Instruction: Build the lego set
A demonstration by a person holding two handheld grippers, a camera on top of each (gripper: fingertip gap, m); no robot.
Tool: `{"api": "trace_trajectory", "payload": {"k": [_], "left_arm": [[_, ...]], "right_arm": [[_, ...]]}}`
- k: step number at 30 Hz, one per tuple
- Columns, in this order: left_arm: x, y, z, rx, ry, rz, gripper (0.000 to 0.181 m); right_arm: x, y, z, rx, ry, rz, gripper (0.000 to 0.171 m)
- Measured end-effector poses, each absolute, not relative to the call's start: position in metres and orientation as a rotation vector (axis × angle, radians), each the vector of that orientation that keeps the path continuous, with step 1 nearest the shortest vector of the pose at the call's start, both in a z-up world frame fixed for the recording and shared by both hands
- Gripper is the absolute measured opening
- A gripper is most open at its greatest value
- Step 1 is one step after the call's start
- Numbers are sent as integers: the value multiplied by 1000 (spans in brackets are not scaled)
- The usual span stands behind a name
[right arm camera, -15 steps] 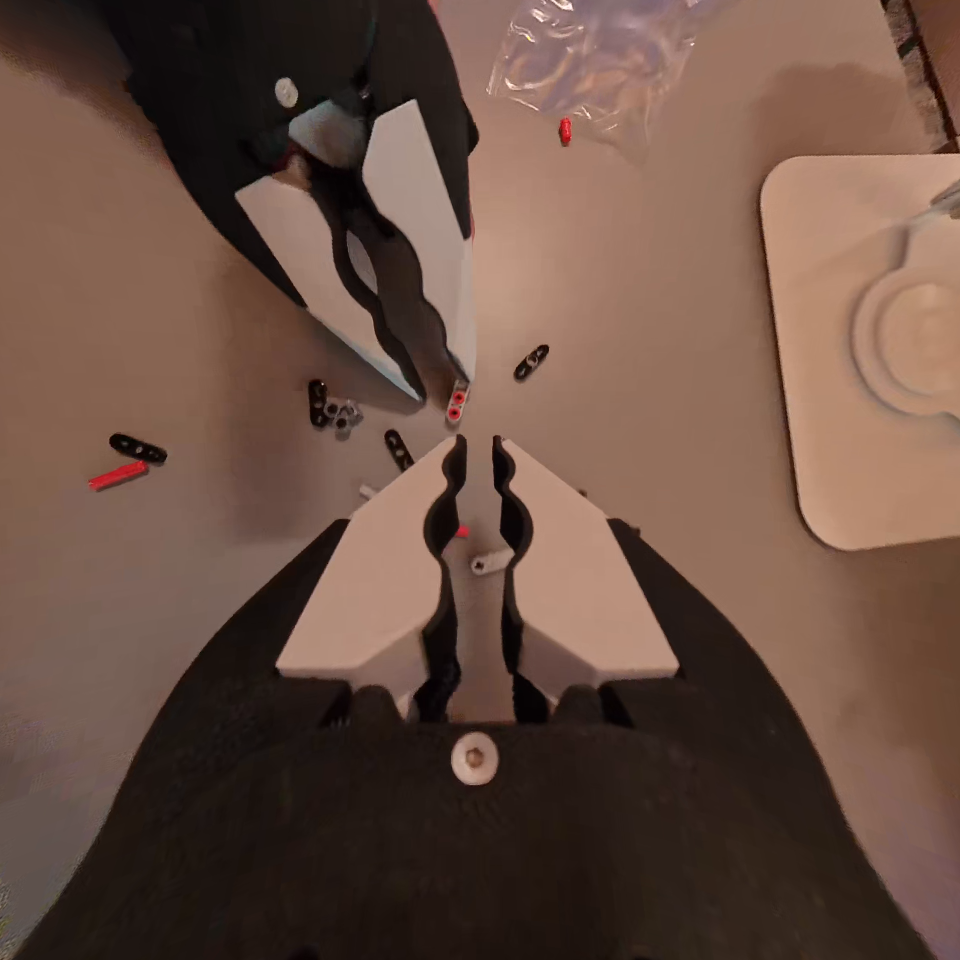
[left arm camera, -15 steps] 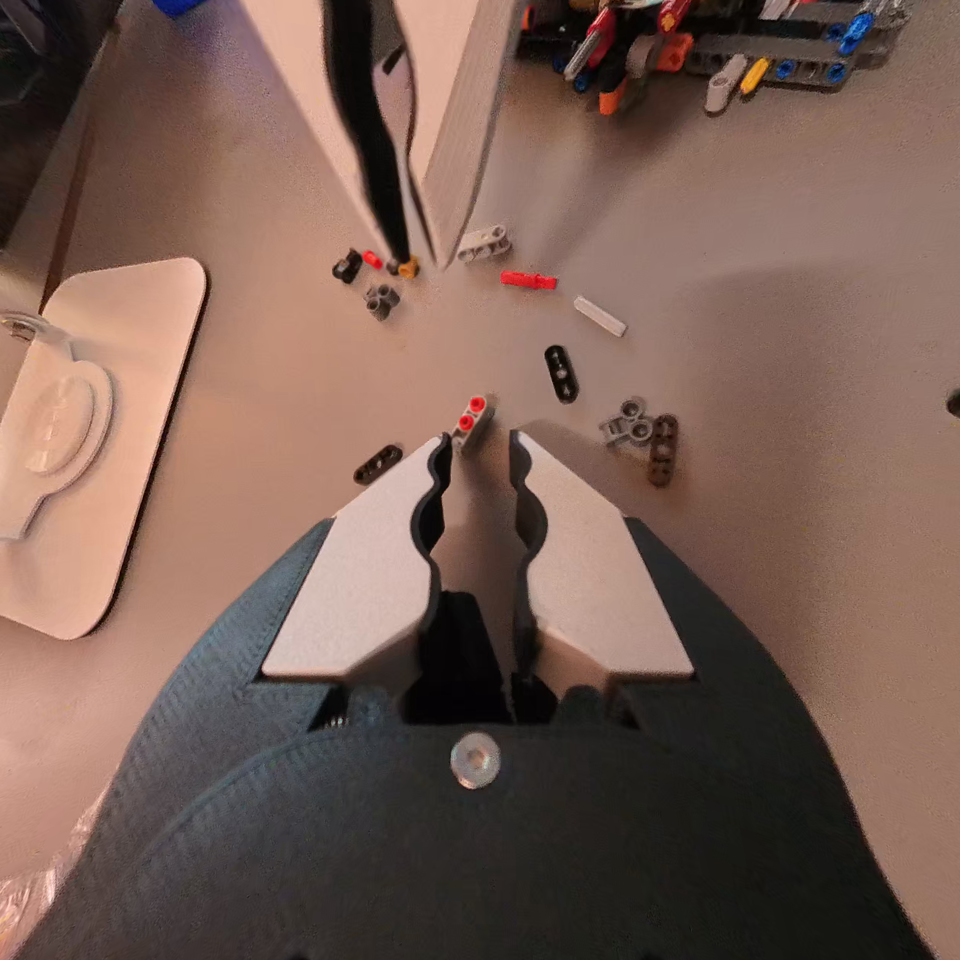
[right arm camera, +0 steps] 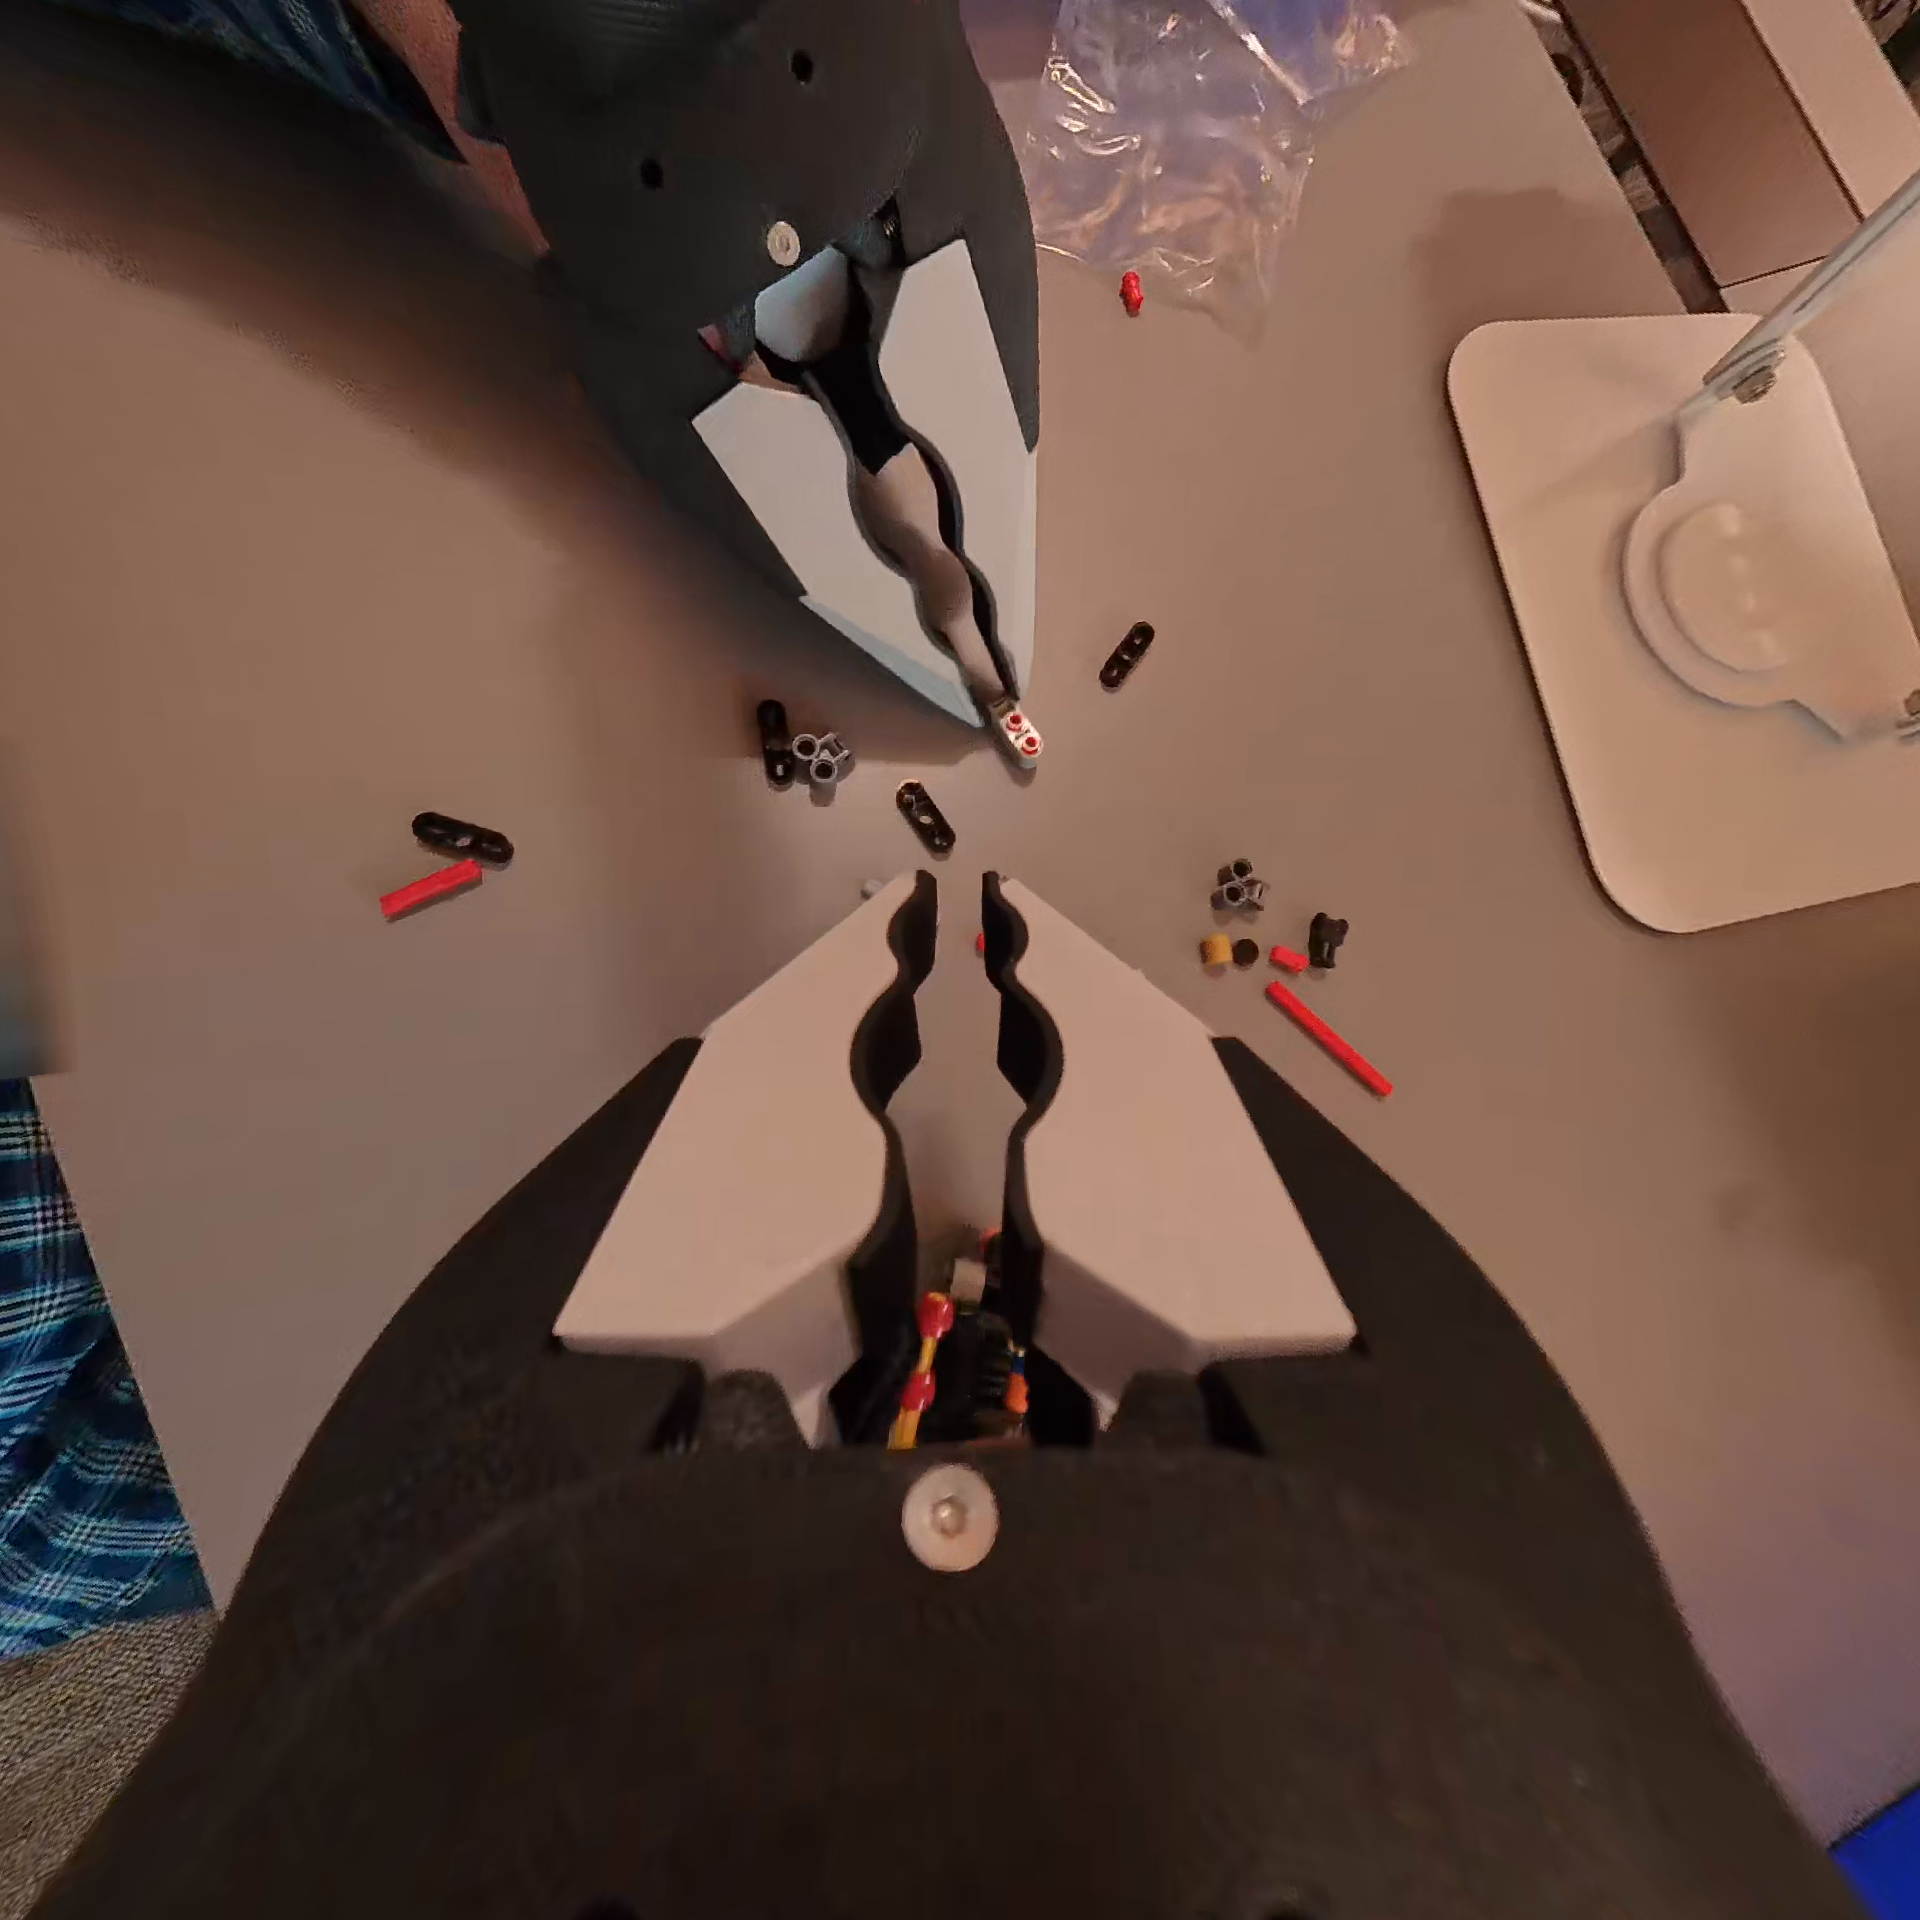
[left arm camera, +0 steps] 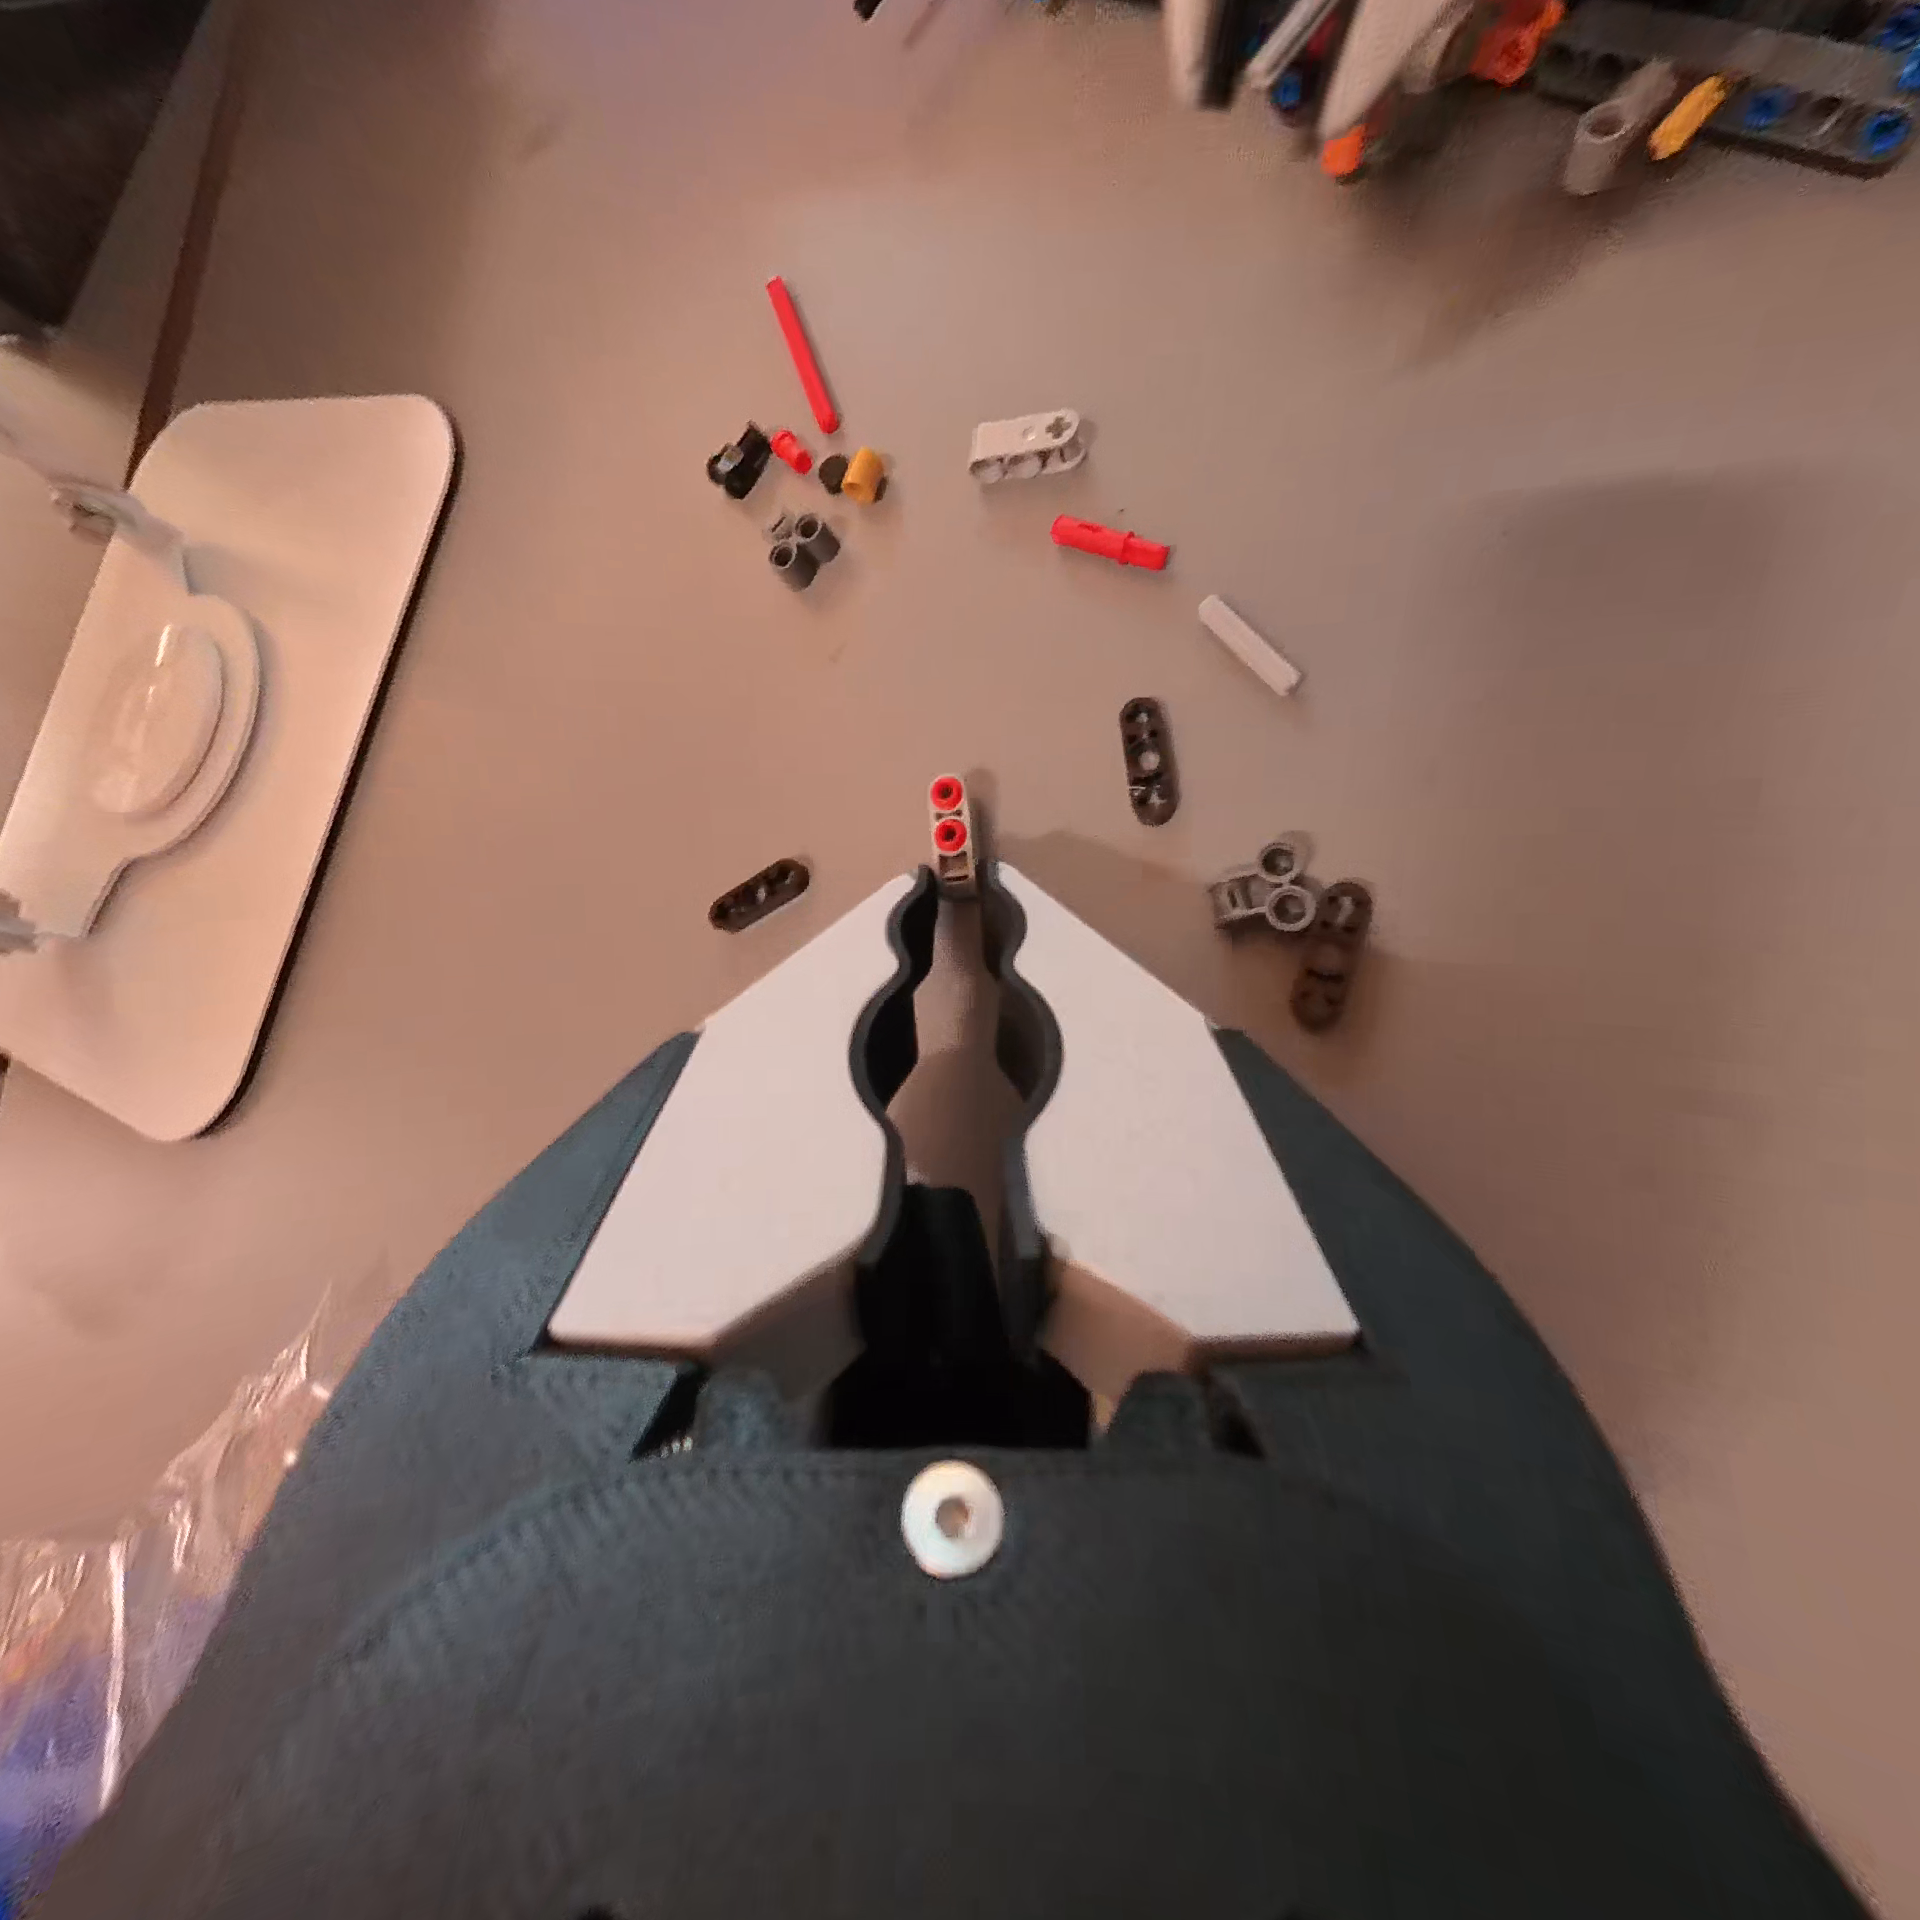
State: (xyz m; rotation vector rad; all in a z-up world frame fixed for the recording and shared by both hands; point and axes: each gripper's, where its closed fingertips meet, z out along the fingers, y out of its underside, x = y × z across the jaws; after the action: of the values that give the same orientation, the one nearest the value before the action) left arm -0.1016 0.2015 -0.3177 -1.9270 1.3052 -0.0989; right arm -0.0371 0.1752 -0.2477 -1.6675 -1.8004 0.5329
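Meanwhile, a grey beam with two red pins (left arm camera: 951,836) is pinched at the left gripper (left arm camera: 956,883) tips; the right gripper (right arm camera: 958,883) is held slightly parted, empty; loose pieces (left arm camera: 800,468) remain scattered on the table (left arm camera: 1558,831), the assembly (left arm camera: 1714,94) judged unfinished

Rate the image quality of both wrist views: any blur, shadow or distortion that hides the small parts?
Left wrist view: motion smear over the multicoloured built assembly at the top right; the loose pieces nearer, like the grey beam with two red pins, stay sharp. Right wrist view: a heavy shadow darkens the grey tabletop at the left, and wide-angle bending curves the white rounded stand base.
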Motion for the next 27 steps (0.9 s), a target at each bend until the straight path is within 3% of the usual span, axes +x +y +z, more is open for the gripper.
{"api": "trace_trajectory", "payload": {"k": [1,13,24,27], "left_arm": [[-103,201,-318,-1935,1283,-82,8],[-110,187,-317,-2043,1084,-39,10],[-108,180,-311,-2068,1073,-157,33],[-102,182,-315,-2069,1114,-165,24]], "right_arm": [[-36,173,-248,-1662,-1797,528,6],[-22,147,-237,-1642,-1701,608,10],[-6,137,-225,-1647,-1581,657,12],[-3,137,-225,-1654,-1560,668,12]]}}
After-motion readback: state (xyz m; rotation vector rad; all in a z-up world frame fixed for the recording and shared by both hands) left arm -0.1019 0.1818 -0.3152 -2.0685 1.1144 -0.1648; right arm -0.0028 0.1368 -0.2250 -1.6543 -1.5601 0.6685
